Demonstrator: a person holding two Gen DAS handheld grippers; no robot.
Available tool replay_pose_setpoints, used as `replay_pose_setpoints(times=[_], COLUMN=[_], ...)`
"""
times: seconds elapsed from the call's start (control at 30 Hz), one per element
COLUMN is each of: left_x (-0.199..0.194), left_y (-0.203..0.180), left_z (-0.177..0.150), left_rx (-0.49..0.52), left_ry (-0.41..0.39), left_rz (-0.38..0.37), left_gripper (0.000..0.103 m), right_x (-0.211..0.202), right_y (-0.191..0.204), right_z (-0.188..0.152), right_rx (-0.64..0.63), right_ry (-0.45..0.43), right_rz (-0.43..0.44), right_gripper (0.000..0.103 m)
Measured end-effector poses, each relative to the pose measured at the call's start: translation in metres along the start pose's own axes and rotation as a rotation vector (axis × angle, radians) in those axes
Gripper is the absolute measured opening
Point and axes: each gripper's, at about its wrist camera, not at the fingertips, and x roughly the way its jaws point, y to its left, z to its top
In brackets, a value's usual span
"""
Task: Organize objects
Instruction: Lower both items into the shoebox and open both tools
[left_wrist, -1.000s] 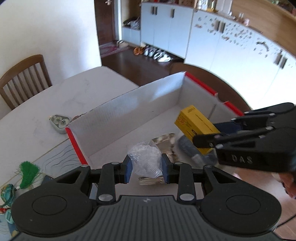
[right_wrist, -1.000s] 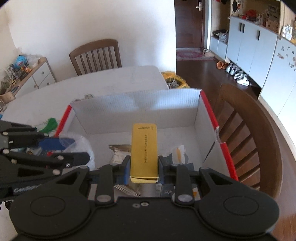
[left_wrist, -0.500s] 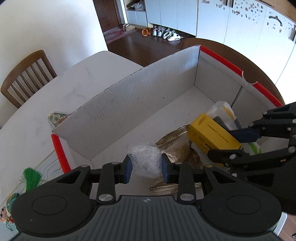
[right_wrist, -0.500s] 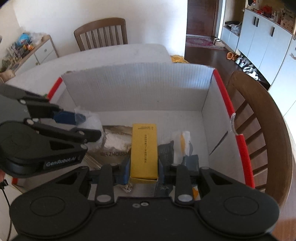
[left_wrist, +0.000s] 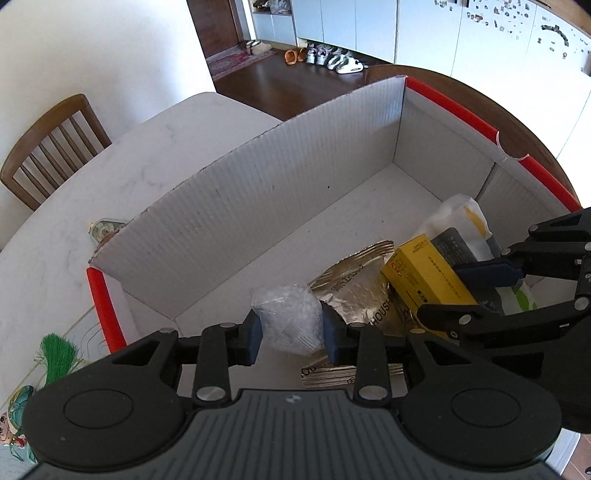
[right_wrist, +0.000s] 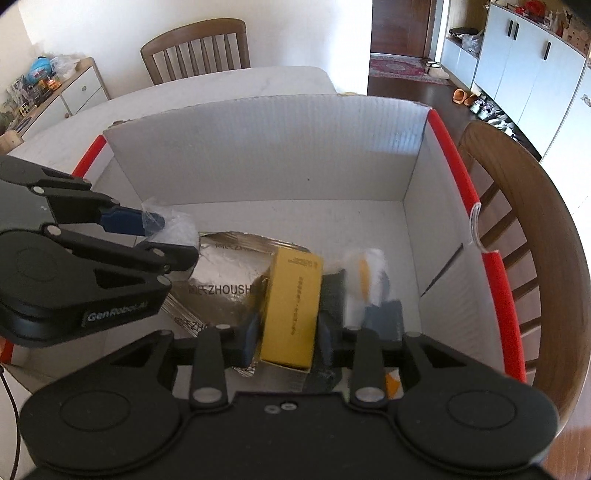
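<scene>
A white cardboard box with red rims (left_wrist: 280, 192) (right_wrist: 266, 158) stands on the table. My left gripper (left_wrist: 291, 334) is shut on a clear crinkled plastic bag (left_wrist: 290, 317) low inside the box's near left part; it also shows in the right wrist view (right_wrist: 147, 236) with the plastic bag (right_wrist: 177, 229). My right gripper (right_wrist: 288, 332) is shut on a yellow carton (right_wrist: 293, 295) inside the box, over other items; the yellow carton (left_wrist: 424, 269) shows in the left wrist view too. A silver foil pouch (left_wrist: 354, 284) (right_wrist: 229, 269) lies on the box floor.
A white and yellow packet (left_wrist: 461, 218) (right_wrist: 365, 273) and a dark packet (left_wrist: 452, 245) lie at the box's right side. A small metal object (left_wrist: 105, 227) and a green tassel (left_wrist: 59, 354) lie on the table. Wooden chairs (left_wrist: 48, 144) (right_wrist: 517, 229) stand around it.
Both grippers have gone down into the box with their loads. The yellow carton now sits low over the foil pouch, and the plastic bag is near the box floor.
</scene>
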Motion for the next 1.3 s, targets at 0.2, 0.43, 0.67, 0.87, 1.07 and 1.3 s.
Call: replay_pose_setpoints(times=[0.2,0.43,0.67,0.87,1.07,1.3], left_x=[-0.003,-0.013,-0.034,-0.058,-0.084,-0.108], left_y=[0.001,0.002,0.003,0.014,0.024,0.045], left_z=[0.000,-0.003,-0.009,-0.016,-0.025,-0.039], left_rx=[-0.010,-0.017,-0.022,-0.054,-0.070,-0.099], left_ry=[-0.013,-0.043,-0.085,-0.131,-0.180,-0.221], left_rz=[-0.013,-0.029,-0.057,-0.096,-0.121,-0.147], left_gripper=[0.044,0.054,0.055,0.055,0.055,0.055], right_x=[-0.004,-0.013,-0.034,-0.058,-0.078,-0.096], right_y=[0.002,0.005,0.000,0.003,0.015,0.035], right_z=[0.001,-0.003,-0.006,-0.008,-0.006,-0.010], right_rx=[-0.006,0.000,0.014,0.031,0.046,0.055], right_ry=[-0.011,-0.022,-0.051,-0.102,-0.152,-0.194], right_rz=[0.000,-0.005,0.016,0.017,0.025,0.030], right_gripper=[0.034,0.035,0.041,0.050,0.053,0.060])
